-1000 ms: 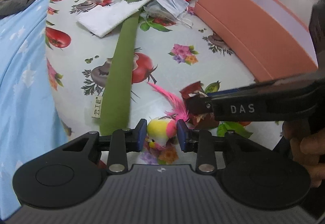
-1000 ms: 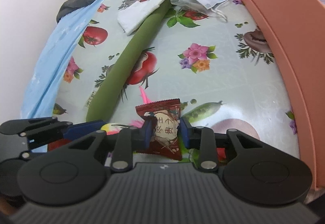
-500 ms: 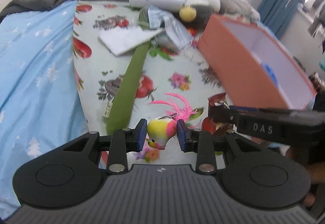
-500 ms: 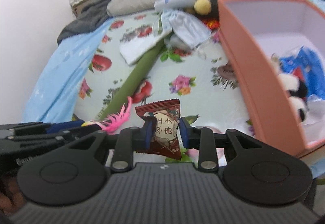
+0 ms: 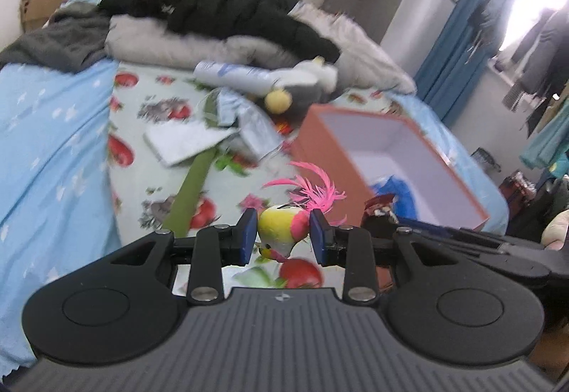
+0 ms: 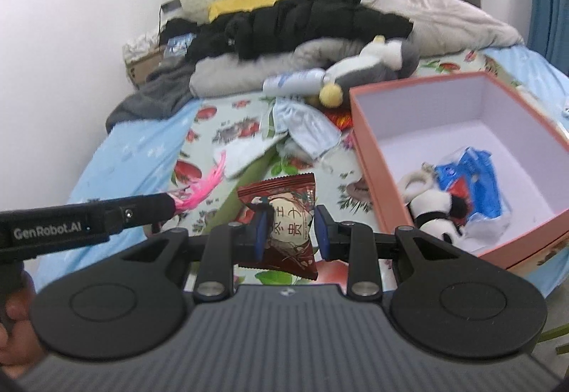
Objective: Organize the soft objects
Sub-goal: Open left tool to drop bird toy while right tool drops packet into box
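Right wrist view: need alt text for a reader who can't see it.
The right gripper holds a dark red snack packet above a floral bedspread, near an open pink box containing a panda plush and a blue packet. At left, the left gripper carries pink feathers.

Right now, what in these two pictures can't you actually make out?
- Blue plastic packet in the salmon cardboard box, right view: crumpled, print unreadable.
- Box's contents, left view: near wall hides most.
- Red snack packet, left view: mostly behind the left tool holding the feathered toy bird.
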{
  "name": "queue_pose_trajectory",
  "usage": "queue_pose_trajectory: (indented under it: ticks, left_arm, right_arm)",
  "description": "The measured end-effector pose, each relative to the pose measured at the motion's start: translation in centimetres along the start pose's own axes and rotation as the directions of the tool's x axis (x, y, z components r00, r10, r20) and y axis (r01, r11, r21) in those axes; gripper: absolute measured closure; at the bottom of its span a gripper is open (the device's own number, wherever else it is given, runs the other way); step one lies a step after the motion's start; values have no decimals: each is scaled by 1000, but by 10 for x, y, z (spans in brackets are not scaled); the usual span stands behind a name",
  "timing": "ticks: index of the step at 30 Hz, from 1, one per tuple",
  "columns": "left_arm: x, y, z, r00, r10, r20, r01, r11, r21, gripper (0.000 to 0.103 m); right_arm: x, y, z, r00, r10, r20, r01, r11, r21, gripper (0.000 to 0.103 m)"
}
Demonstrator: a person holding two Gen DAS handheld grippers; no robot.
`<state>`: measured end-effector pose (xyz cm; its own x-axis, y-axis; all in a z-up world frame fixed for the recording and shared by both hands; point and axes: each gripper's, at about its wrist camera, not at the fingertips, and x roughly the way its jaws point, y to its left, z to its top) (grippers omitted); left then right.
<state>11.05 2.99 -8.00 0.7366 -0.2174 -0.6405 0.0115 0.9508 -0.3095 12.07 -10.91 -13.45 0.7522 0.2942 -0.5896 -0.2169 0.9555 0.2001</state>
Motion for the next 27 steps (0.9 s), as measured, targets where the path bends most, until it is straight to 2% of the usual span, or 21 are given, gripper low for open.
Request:
queue_pose_trajectory:
  ticks: [6,12,19,21,24,27]
  left_arm:
    - [-16,-36,13,997,-58,47,56,998,35,66]
    - [-7,-71,21,991,-135,23,133,989,65,66]
    - [41,-106,37,970,-236,-60,241,968,76,66]
    - [57,-114,47,966,-245,-80,251,965,81,66]
    - [85,-125,64,957,-261,-130,273,958,87,66]
    - [116,-139,79,958,-226,-174,249,960,128,66]
  right_arm:
    - [-33,-15,8,998,-33,60,32,999,19,71]
    - [-51,-47,12,989,-113,92,108,992,57,71]
    - [-41,-89,28,977,-203,74,197,977,76,71]
    - [-34,-101,36,974,-218,64,213,974,77,71]
    - [-22,-124,49,978,-208,21,204,969,139,71]
    - [-7,-143,63,976,-215,-19,215,962,166,71]
